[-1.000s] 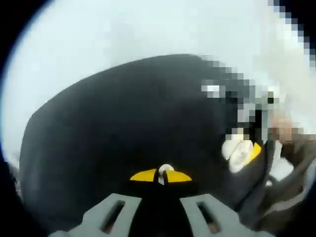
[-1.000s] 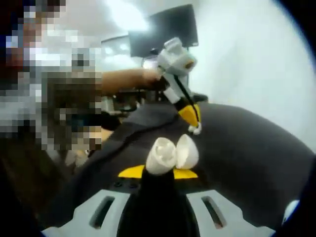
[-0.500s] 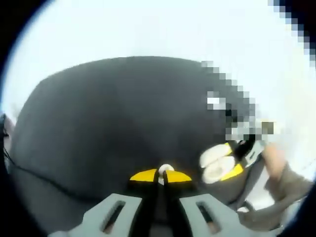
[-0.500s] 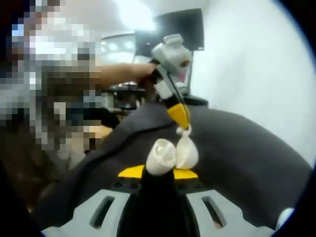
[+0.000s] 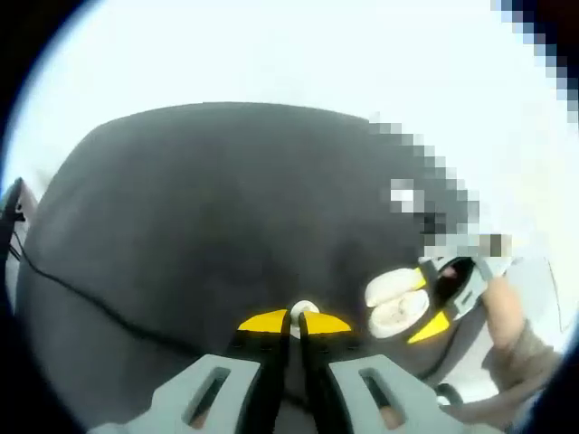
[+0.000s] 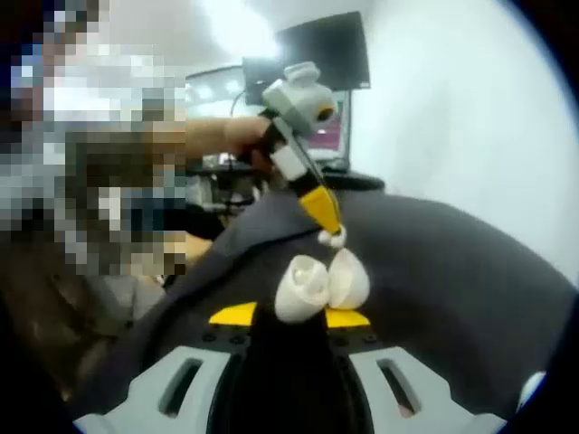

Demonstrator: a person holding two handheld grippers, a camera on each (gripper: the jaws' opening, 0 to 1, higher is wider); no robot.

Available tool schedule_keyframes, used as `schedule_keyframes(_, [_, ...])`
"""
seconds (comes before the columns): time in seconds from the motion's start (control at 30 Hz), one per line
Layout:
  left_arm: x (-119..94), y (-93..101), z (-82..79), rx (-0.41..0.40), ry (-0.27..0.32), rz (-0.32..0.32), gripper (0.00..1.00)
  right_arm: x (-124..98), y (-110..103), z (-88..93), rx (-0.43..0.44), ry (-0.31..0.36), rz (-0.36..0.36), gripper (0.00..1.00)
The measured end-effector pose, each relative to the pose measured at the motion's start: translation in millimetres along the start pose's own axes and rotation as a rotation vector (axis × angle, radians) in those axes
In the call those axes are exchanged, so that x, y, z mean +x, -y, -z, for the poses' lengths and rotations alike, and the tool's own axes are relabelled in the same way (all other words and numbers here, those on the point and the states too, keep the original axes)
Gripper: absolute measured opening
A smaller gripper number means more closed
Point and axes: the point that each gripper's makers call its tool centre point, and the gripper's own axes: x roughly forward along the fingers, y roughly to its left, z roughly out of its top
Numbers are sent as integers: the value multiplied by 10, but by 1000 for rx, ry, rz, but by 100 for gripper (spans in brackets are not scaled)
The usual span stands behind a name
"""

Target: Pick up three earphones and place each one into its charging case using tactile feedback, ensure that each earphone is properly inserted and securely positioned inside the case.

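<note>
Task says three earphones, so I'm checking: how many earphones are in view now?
1: the earphone pinched in the left gripper, just above the open case held by the right gripper. Others may be hidden.

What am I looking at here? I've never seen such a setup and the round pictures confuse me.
A person holds a two-jaw gripper in each hand; a fisheye camera rides on each, hence the round pictures. In the left gripper view, the left gripper pinches a small white earphone between its yellow tips, above a dark table. The right gripper comes in from the right. In the right gripper view, that gripper is shut on an open white charging case, with the left gripper's earphone just above it. A black cable lies on the table.
</note>
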Motion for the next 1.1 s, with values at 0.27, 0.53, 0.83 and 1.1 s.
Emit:
schedule_keyframes(0.27, [-40, 47, 91, 2, 7, 15, 3, -30, -8, -77, 94, 54, -15, 28])
schedule_keyframes(0.53, [-47, 67, 84, -5, 15, 20, 3, -15, -31, -29, 39, 35, -6, 21])
schedule_keyframes(0.83, [-3, 27, 164, 22, -17, -25, 3, -17, -78, -25, -225, 20, 19, 21])
schedule_keyframes(1.1, [58, 86, 136, 45, -38, -28, 3, -28, -39, -12, -217, 16, 22, 21])
